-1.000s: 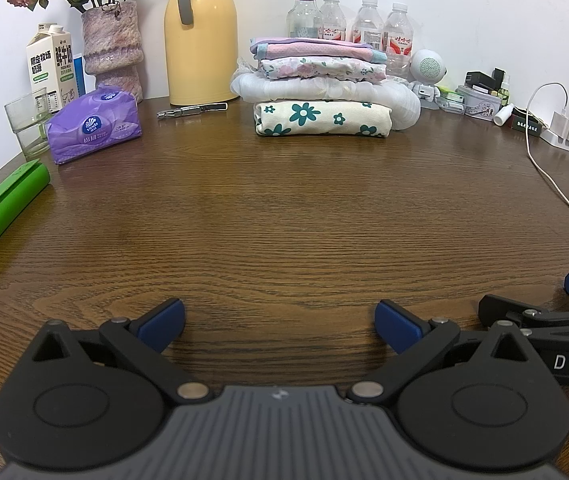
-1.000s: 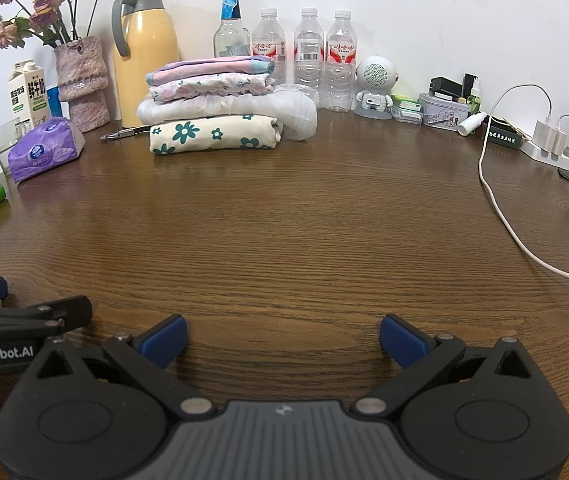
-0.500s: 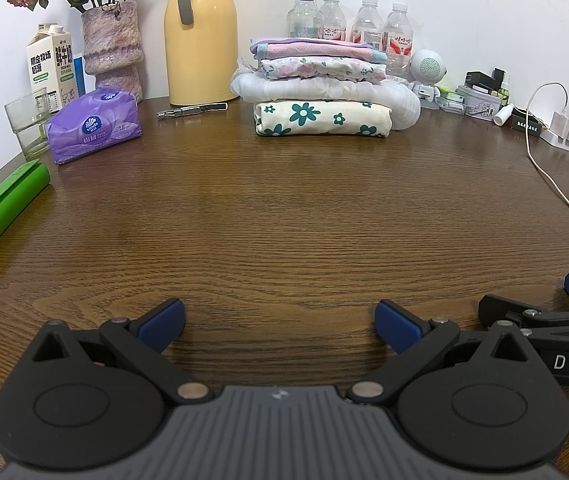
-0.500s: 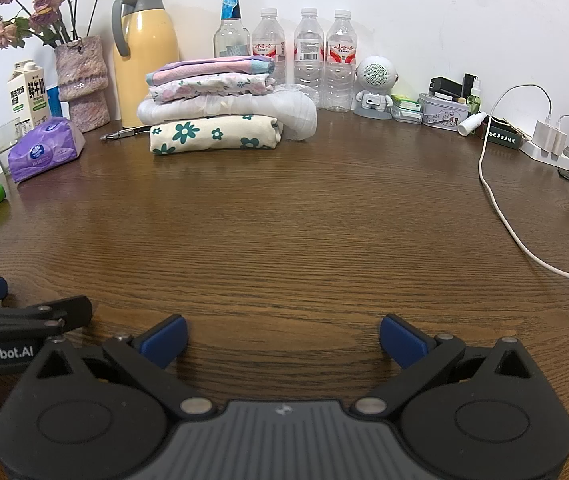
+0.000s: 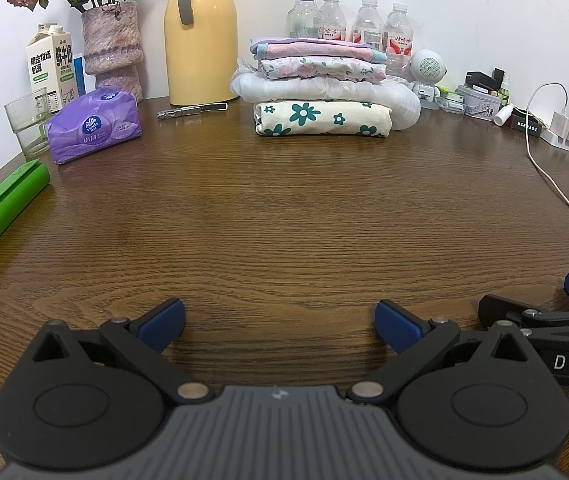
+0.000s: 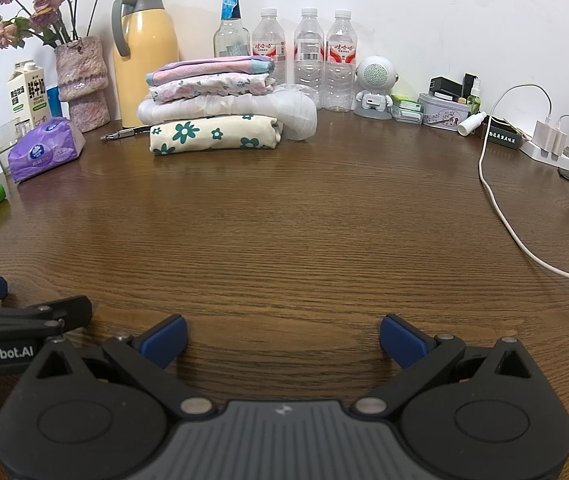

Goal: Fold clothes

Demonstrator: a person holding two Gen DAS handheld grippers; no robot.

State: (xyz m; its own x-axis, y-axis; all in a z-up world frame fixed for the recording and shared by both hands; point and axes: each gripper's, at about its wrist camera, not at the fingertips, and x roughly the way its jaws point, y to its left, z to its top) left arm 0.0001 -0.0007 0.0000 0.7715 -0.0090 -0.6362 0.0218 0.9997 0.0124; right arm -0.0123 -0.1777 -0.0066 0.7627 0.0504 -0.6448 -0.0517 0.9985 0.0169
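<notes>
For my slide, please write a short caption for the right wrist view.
Right gripper, jaws open and empty, facing a stack of folded clothes across a wooden table.

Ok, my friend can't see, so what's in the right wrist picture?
The open right gripper sits low over a brown wooden table, holding nothing. Far back, a stack of folded clothes rests beside a yellow jug and water bottles.

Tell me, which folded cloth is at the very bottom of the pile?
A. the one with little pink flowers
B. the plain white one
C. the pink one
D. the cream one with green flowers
D. The cream cloth with green flowers lies right on the table, and the white cloth, the pink-flowered cloth and the pink cloth are stacked on top of it.
</notes>
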